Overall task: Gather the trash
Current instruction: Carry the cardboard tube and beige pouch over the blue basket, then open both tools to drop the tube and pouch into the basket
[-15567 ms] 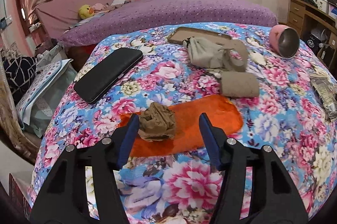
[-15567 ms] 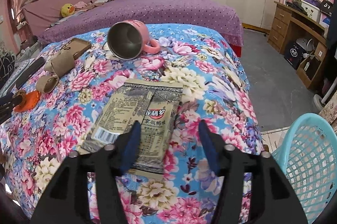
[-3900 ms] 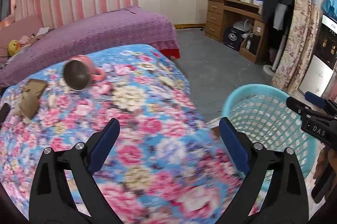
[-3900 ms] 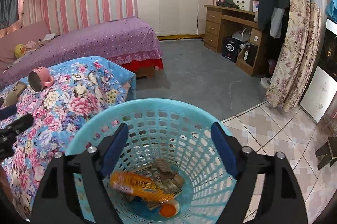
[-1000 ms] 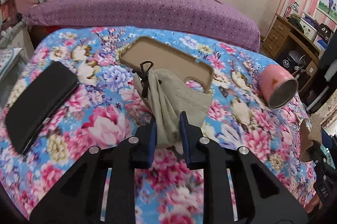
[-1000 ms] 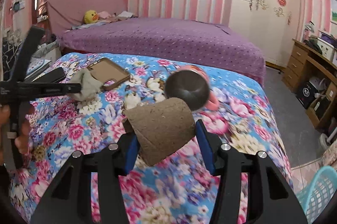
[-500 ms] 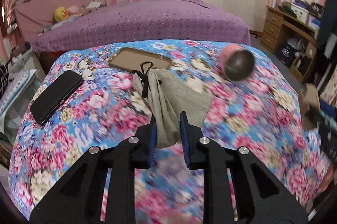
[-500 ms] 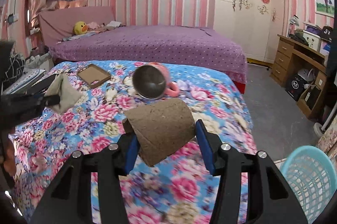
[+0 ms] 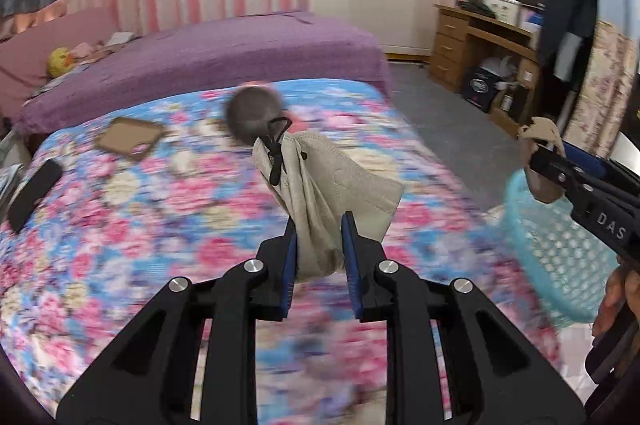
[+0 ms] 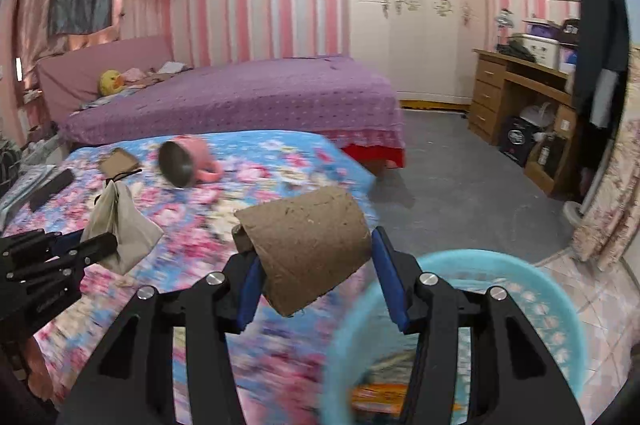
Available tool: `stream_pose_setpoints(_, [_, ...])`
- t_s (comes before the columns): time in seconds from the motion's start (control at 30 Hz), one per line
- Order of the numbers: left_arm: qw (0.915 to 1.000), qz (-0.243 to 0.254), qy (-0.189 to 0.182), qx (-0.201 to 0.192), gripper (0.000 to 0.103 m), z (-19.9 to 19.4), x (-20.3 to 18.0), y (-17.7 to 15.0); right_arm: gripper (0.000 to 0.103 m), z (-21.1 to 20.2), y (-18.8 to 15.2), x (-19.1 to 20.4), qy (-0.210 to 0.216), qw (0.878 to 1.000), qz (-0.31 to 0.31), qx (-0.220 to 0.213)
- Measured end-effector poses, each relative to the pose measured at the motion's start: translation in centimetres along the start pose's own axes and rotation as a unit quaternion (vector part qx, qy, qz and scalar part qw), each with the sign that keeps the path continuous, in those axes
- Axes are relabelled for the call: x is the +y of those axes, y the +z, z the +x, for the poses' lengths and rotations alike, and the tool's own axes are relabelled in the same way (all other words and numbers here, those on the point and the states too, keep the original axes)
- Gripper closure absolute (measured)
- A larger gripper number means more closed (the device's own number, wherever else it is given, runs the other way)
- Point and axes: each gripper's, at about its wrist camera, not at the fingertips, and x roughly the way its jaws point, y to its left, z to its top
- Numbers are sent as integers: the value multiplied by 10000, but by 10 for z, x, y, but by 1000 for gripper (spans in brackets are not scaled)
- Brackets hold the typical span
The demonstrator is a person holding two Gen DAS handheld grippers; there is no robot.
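Observation:
My left gripper [image 9: 318, 245] is shut on a beige face mask [image 9: 328, 185] with a black ear loop, held above the floral bed. The mask also shows in the right wrist view [image 10: 120, 225]. My right gripper [image 10: 316, 261] is shut on a brown cardboard tube [image 10: 308, 241], held above the near rim of the light blue mesh basket [image 10: 460, 305]. In the left wrist view the tube [image 9: 540, 137] and the basket [image 9: 560, 265] are at the right. Orange trash [image 10: 376, 395] lies in the basket's bottom.
On the floral bedspread [image 9: 120, 225] lie a pink mug [image 10: 186, 163] on its side, a brown phone case [image 9: 130, 137] and a black phone [image 9: 34, 193]. A purple bed [image 10: 240, 93] stands behind. A wooden desk [image 10: 520, 97] is at the right, grey floor between.
Both grippers have swung right, away from the bed's middle and toward the blue basket, each with its load. The basket has come into both views.

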Motion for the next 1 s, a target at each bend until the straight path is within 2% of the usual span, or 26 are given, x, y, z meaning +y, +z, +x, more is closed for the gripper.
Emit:
stream_pose_setpoints(0.13, [9990, 169, -405, 23, 82, 8, -49, 0, 53, -10, -7, -48, -414, 9991, 88, 42])
stream_pose_setpoints(0.33, [9951, 445, -882, 107, 82, 15, -115, -7, 53, -18, -19, -97, -769, 9966, 267, 147])
stream_pose_setpoints(0.6, [9896, 729, -1224, 226, 81, 22, -169, -13, 53, -27, -32, -139, -940, 9933, 648, 183])
stream_pose_setpoints(0.7, [9879, 863, -1274, 210, 77, 22, -183, -10, 53, -24, -35, -145, -894, 9926, 782, 243])
stream_pose_setpoints(0.77, [9871, 964, -1269, 158, 71, 20, -189, -9, 53, -22, -37, -146, -925, 9921, 795, 284])
stream_pose_setpoints(0.83, [9874, 941, -1264, 118, 53, 17, -190, -9, 53, -21, -38, -148, -916, 9919, 840, 281])
stream_pose_setpoints(0.9, [9885, 913, -1206, 62, 41, 14, -183, -10, 52, -21, -38, -149, -941, 9916, 847, 269])
stream_pose_setpoints(1.0, [9901, 871, -1100, 0, 31, 12, -174, -9, 52, -19, -40, -147, -1040, 9909, 803, 298])
